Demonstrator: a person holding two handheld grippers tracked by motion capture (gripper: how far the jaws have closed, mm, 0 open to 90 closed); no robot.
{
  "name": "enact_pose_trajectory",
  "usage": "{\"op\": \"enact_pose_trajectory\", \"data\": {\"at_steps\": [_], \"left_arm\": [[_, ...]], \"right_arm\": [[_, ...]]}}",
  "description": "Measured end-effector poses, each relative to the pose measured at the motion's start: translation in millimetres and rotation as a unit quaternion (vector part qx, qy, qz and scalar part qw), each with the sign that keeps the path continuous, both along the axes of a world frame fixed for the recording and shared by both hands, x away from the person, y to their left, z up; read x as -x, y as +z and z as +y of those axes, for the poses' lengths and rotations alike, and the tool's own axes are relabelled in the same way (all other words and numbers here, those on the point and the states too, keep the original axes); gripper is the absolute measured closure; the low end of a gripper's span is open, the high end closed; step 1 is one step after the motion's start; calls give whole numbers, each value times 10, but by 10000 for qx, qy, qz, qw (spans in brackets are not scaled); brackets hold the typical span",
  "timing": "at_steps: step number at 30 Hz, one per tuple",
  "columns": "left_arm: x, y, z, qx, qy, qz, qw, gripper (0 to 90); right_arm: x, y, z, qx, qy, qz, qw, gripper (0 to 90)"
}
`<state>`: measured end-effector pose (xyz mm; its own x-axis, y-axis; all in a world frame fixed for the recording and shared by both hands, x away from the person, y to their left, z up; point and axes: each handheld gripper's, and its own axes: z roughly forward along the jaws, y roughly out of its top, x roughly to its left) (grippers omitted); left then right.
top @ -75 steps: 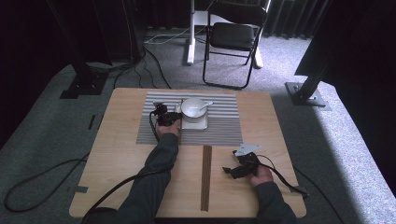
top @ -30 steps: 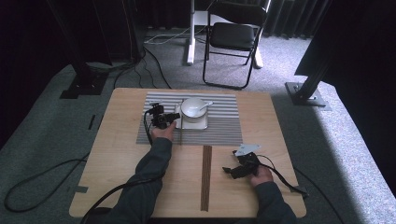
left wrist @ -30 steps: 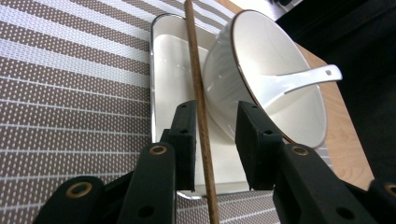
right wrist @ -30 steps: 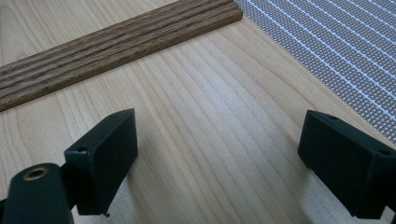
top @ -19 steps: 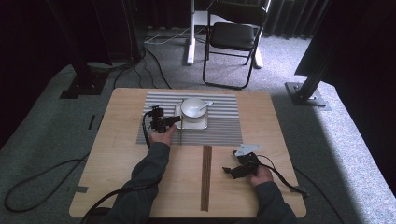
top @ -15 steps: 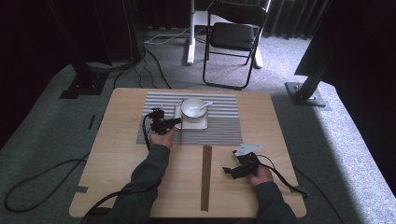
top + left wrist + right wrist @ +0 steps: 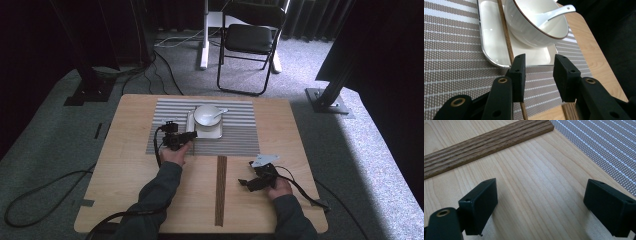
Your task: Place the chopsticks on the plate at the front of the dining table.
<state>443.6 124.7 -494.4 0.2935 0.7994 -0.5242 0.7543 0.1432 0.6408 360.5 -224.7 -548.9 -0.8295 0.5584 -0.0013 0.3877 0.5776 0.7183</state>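
1. The left gripper (image 7: 186, 136) sits on the striped placemat (image 7: 235, 142), just short of the white tray (image 7: 491, 47); its jaws have just been opening and grip nothing.
2. A chopstick (image 7: 506, 40) lies across the tray beside the bowl (image 7: 536, 27), running down past the left jaw.
3. A spoon (image 7: 554, 13) rests in the bowl.
4. The right gripper (image 7: 541, 205) hovers wide open over the bare table (image 7: 529, 177), empty, near the dark wood strip (image 7: 486, 142).
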Motion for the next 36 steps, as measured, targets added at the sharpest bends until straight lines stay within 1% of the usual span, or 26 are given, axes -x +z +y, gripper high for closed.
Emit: {"op": "enact_pose_trajectory", "data": {"at_steps": [5,9,11,22,28,32,33,34,36], "left_arm": [[69,-5,-17,-80,-29,-51,10000,624],[114,-9,-41,-155,-116,-65,9998,619],[136,-10,-47,-167,-165,-65,9997,617],[230,2,-26,-233,-267,-106,9993,612],[281,-29,-56,-311,-364,-87,9988,608],[306,-29,-76,-330,-411,-110,9985,608],[321,-25,-90,-383,-433,-151,9982,607],[326,-23,-94,-386,-443,-149,9982,608],[341,-19,-103,-485,-463,-188,9976,607]], "right_arm": [[0,0,0,0,-2,2,10000,113],[0,0,0,1,-2,2,10000,113],[0,0,0,0,-2,1,10000,113],[1,0,1,-6,-10,9,10000,113],[1,0,1,-4,-10,8,10000,113],[1,0,1,-4,-10,9,10000,113],[1,0,1,-4,-10,8,10000,113],[1,0,1,-3,-10,9,10000,113],[2,0,1,-5,-11,10,10000,113]]}}
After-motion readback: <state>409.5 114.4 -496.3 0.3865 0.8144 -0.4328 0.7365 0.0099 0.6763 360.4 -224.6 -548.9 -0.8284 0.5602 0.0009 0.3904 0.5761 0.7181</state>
